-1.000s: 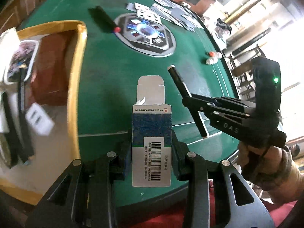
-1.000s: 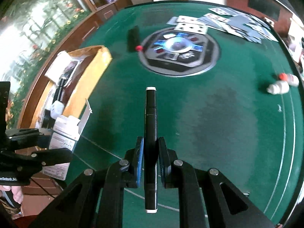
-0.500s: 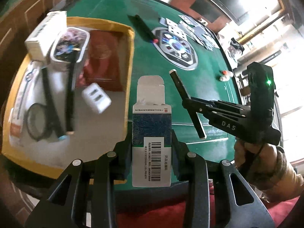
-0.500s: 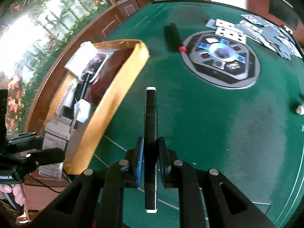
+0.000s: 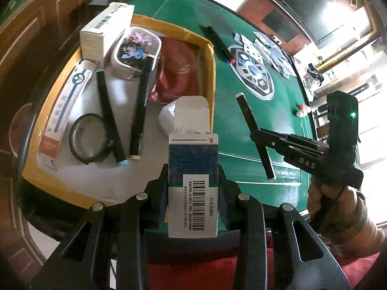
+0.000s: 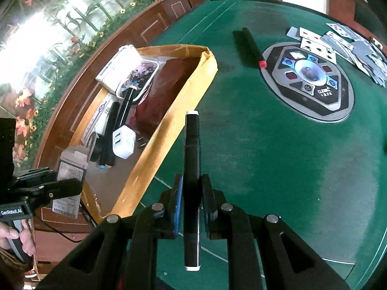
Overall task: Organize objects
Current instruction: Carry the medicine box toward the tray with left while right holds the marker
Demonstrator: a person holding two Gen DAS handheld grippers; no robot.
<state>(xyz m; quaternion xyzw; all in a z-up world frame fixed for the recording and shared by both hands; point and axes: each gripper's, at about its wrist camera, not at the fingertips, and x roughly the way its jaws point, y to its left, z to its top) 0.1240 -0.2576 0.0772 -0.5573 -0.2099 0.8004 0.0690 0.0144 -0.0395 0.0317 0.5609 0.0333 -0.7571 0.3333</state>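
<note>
Cardboard tray (image 5: 211,72) with yellow walls sits at the edge of a green felt card table (image 6: 278,157), and it already carries two black markers (image 5: 108,118), a roll of dark tape (image 5: 85,140), a white charger block (image 6: 123,141), a printed tin (image 5: 136,50), a white carton (image 5: 104,26) and a dark red pouch (image 5: 179,75). Farther out on the felt lie a red-tipped black marker (image 6: 252,47), an oval centre console (image 6: 308,79) and scattered playing cards (image 6: 338,43). Wood panelling and a floral mural (image 6: 48,36) border the table.

Left gripper (image 5: 193,191) is clenched on a medicine box (image 5: 193,176) with its top flap open, held upright above the tray's near right corner. Right gripper (image 6: 192,203) is clamped around a black marker with white ends (image 6: 192,159), which points forward above the felt, just beside the tray's wall.
</note>
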